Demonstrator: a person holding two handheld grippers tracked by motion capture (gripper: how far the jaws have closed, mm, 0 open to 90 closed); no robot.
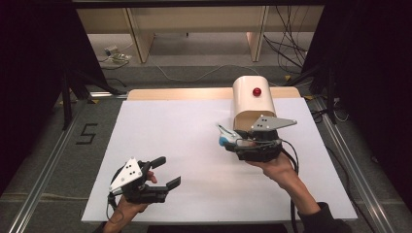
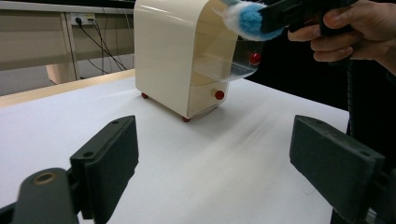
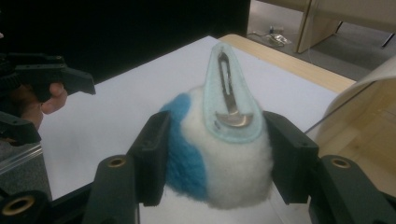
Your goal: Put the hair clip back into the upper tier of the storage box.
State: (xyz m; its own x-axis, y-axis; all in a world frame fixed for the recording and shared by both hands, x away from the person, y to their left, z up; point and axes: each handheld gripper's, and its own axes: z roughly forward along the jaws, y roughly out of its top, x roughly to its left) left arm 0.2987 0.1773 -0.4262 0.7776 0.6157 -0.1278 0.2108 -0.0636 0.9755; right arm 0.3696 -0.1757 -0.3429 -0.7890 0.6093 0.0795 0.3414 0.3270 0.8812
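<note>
A fluffy blue and white hair clip (image 3: 224, 154) with a pale green backing and a metal snap clip sits between the jaws of my right gripper (image 3: 217, 151), which is shut on it. In the high view this gripper (image 1: 232, 141) holds the hair clip (image 1: 224, 137) just in front of a cream mini drawer cabinet (image 1: 251, 101) with red knobs. From the left gripper view the cabinet (image 2: 180, 51) has a clear upper drawer (image 2: 229, 58) pulled out, with the hair clip (image 2: 247, 21) above it. My left gripper (image 1: 163, 172) rests open near the table's front left, nothing between its jaws.
The white table top (image 1: 170, 131) has a wooden strip (image 1: 175, 93) along its far edge. Beyond it are wooden furniture legs (image 1: 138, 39) and cables (image 1: 194, 75) on the floor. Metal rails (image 1: 39, 189) run along both sides of the table.
</note>
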